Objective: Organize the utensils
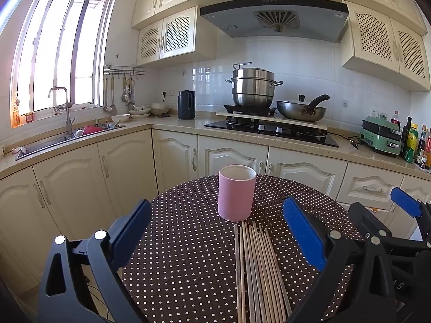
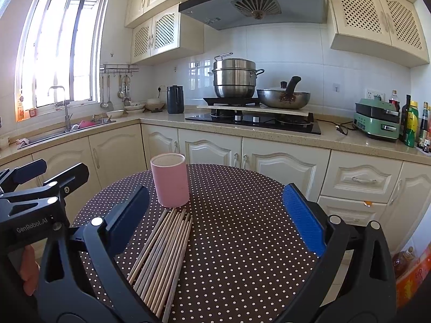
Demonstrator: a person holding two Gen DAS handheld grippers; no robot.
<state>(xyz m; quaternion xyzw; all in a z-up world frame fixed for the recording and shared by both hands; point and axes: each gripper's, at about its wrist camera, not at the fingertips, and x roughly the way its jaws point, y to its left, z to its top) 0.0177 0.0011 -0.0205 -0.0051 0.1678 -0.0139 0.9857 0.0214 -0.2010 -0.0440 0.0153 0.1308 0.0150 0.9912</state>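
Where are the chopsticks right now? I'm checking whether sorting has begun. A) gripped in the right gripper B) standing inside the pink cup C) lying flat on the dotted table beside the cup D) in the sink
C: the chopsticks lie in a flat bundle on the polka-dot tablecloth in front of the pink cup; neither open gripper holds any.

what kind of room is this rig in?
A home kitchen, most likely: gas hob with a steamer pot under a range hood, and a sink by the window. The work surface is a small polka-dot table.

Pink cup (image 1: 237,196) blocks table's (image 1: 188,242) far side beyond chopsticks (image 1: 258,269)
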